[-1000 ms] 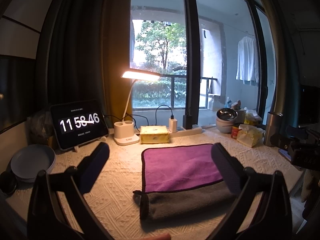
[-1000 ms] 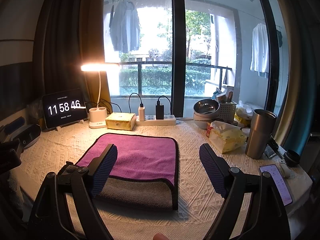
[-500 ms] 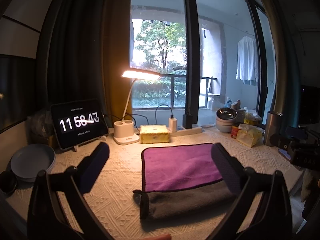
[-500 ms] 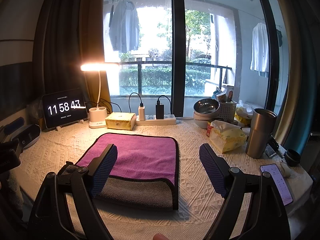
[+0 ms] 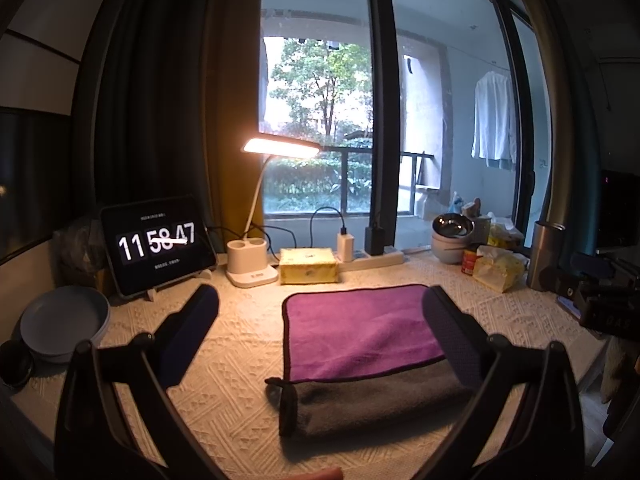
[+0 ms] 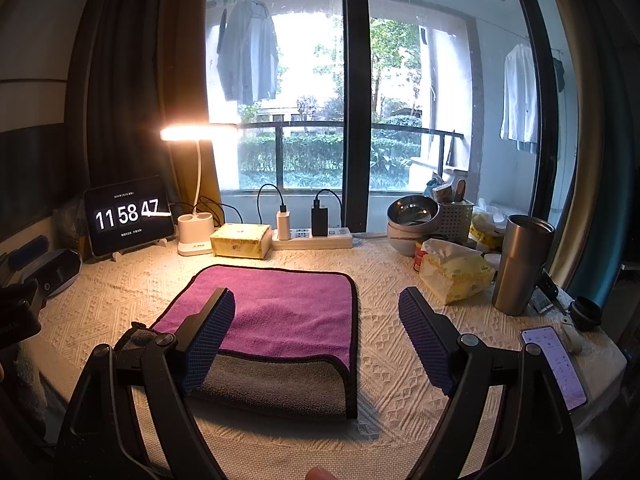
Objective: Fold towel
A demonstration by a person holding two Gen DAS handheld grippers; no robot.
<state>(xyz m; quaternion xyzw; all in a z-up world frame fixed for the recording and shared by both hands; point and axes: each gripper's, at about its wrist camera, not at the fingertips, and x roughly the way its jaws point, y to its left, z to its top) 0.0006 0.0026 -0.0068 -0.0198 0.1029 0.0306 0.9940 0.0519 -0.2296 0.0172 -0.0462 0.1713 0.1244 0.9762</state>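
A purple towel [image 5: 356, 330] with a grey underside and black trim lies flat on the cream tablecloth, its near edge folded so the grey side shows. It also shows in the right wrist view [image 6: 288, 320]. My left gripper [image 5: 320, 320] is open and empty, held above the table with the towel's left half between its fingers. My right gripper [image 6: 316, 320] is open and empty, above the towel's right half. The right gripper's body shows in the left wrist view [image 5: 604, 292] at the right edge.
At the back stand a tablet clock [image 5: 156, 244], a lit desk lamp [image 5: 252, 264], a yellow box [image 5: 308, 266] and a power strip [image 6: 312, 238]. A grey plate [image 5: 64, 320] lies left. Bowls [image 6: 408, 220], tissue pack [image 6: 456, 276], steel tumbler [image 6: 520, 264] and phone [image 6: 556, 364] are right.
Nothing has visibly moved. Only the clock reading has advanced.
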